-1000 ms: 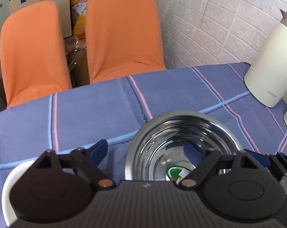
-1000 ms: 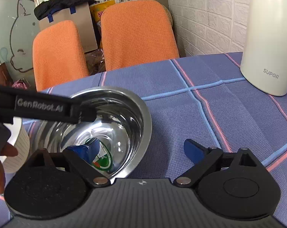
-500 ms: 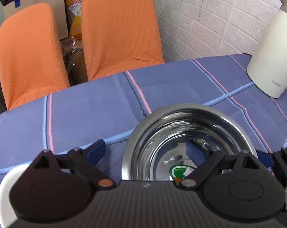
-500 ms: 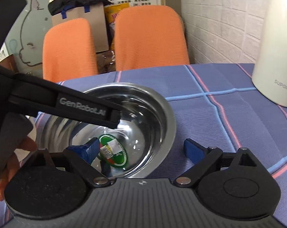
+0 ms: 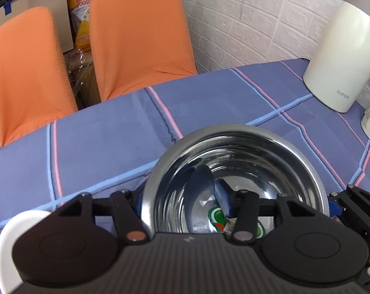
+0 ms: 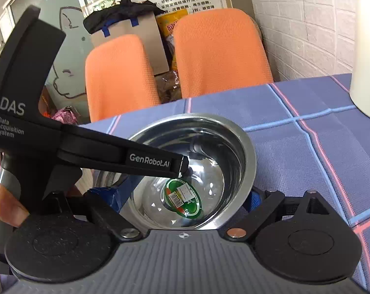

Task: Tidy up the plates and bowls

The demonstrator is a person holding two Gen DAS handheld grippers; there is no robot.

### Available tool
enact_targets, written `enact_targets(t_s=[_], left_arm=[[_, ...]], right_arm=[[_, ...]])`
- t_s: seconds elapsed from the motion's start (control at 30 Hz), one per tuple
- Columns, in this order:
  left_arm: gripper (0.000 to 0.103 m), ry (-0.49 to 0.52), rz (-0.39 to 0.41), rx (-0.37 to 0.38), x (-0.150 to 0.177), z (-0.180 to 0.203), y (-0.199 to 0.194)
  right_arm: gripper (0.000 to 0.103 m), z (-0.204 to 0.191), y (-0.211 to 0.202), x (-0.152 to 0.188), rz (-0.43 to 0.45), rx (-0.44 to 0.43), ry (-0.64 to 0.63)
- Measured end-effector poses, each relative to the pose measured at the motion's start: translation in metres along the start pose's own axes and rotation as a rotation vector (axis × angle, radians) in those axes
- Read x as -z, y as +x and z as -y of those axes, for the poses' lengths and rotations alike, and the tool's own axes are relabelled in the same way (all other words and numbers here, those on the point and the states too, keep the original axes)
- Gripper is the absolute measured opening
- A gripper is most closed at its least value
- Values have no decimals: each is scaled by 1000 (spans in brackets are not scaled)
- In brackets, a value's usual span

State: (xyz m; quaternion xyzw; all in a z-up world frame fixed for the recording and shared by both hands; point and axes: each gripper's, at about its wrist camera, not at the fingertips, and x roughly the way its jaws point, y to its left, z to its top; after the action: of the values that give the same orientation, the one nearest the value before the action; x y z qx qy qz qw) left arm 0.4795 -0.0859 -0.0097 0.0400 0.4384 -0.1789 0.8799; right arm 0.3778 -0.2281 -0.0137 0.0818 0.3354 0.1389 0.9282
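The steel bowl [image 5: 236,171] sits on the blue plaid tablecloth [image 5: 99,147], nearer and larger in both views than a second ago. The left gripper [image 5: 182,198] was spread wide then; now its fingers have drawn in to pinch the bowl's left wall, one blue pad [image 5: 221,196] inside and the other outside the rim. The right gripper [image 6: 185,196], which earlier had one pad inside the bowl, now straddles the whole bowl, fingers spread on either side; whether they press the walls I cannot tell. The bowl holds only a green oval sticker [image 6: 182,196] on its bottom. A white dish [image 5: 16,235] peeks out beside the left gripper. A white jug [image 5: 341,56] stands well apart at the wall. Two orange chairs [image 5: 136,36] stand beyond the table.
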Motion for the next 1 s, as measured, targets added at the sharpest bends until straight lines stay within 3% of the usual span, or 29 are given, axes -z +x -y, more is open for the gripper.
enact_targets(t_s=[0.17,0.4,0.6,0.83,1.0], left_arm=[[51,7,-12,-12,3,5,-12],[51,-2,-16,-25,35,12,-61],[59,11,-21,-9,96,29,-110],[59,31,-63,-8,173,46,-149],[59,15,-54,-12,200,45,-166]], right_arm=[[81,-11,-4,3,-9,9,-13],[82,-35,-47,32,-4,-41,-31],[83,-64,-97,75,-37,-69,-50],[83,-90,-134,121,-76,-76,-54],[83,-106,-148,140,-92,-80,-75]])
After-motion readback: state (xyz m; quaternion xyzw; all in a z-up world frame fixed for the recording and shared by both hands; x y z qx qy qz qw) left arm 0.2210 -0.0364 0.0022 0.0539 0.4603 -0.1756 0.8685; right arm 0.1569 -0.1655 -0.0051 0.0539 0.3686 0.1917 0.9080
